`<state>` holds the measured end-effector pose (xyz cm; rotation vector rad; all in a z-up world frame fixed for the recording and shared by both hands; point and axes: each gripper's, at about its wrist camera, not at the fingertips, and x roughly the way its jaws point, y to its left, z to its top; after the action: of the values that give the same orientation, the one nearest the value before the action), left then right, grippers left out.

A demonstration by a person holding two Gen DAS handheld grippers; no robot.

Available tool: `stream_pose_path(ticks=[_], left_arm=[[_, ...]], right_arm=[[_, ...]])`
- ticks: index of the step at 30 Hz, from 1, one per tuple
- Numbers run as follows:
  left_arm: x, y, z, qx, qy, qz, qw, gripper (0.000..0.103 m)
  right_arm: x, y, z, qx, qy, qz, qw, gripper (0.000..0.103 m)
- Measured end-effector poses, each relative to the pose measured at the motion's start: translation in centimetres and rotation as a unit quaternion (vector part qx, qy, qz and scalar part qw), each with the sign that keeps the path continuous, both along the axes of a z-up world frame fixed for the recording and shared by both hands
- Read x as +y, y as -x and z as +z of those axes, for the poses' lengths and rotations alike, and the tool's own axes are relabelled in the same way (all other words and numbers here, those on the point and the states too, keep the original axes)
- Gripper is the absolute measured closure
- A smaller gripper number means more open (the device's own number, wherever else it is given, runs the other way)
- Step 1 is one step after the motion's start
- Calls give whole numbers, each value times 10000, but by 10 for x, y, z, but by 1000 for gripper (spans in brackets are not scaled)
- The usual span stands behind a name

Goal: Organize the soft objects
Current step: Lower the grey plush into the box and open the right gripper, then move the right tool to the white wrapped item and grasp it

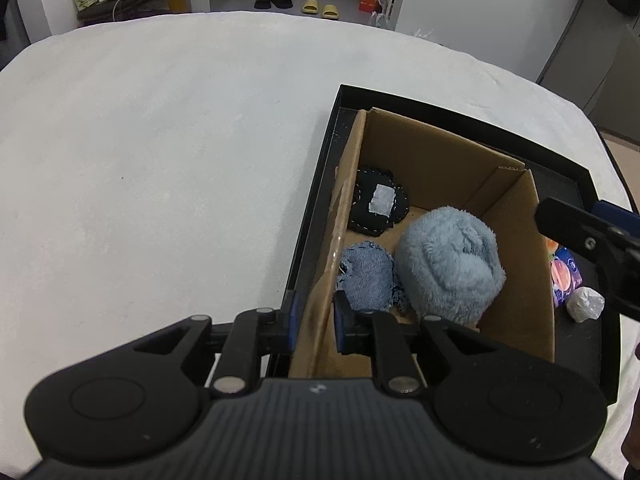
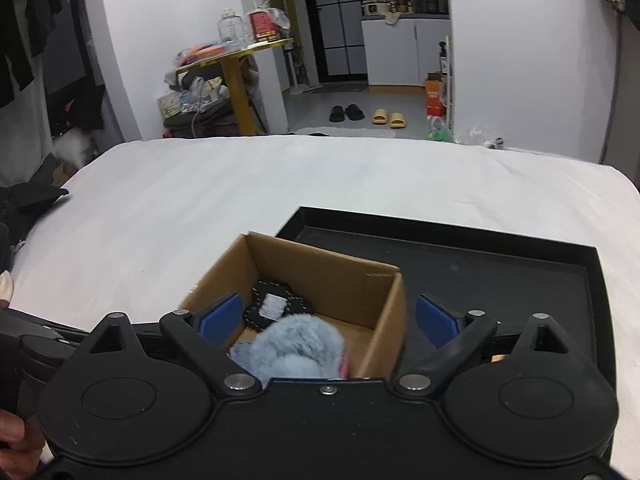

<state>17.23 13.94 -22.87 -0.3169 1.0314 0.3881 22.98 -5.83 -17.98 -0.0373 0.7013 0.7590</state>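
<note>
1. Closest in, the left gripper (image 1: 316,322) sat at the near-left corner of the cardboard box (image 1: 432,152), one blue pad outside the left wall and one inside. The jaws were narrow, straddling the wall, but a sliver of gap showed on each side, so I'd call it loosened rather than clamped. My guess is it was there to keep the box from sliding.
2. The right gripper (image 2: 328,320) hovered over the box's near edge with its jaws spread wide and nothing between the pads – the fluffy blue bundle (image 1: 448,264) sat below them, down inside the box. Reads to me like a drop-off just finished.
3. Inside the box, near side: that fluffy bundle filled the right half, rolled up tight, probably so it'd fit. A frayed denim piece (image 1: 366,276) was squeezed between it and the left wall, touching both.
4. Further in, a black stitched patch (image 1: 378,204) with a pale label lay flat on the box floor against the left wall, just behind the denim.
5. The box itself stood in a black tray (image 2: 520,272), tucked into the tray's left side. To the right of the box, still on the tray, were a colourful packet (image 1: 564,276) and a crumpled white wad (image 1: 586,304).
6. Beyond the box – just the white bedspread (image 1: 160,140), nothing soft left lying on it, so sorting looked close to done.
</note>
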Motion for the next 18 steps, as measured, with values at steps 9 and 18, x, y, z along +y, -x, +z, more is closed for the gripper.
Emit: stream_pose_path(ticks=[9,18], left_arm=[[-13,-5,2,83,-285,-32,9996,53],[-26,-7,5,89,-422,-46,9991,46]], right_arm=[[-28,-3,-9,-14,14,-253,9997,3],[-47,-4,-20,-9,48,-423,9991,0]])
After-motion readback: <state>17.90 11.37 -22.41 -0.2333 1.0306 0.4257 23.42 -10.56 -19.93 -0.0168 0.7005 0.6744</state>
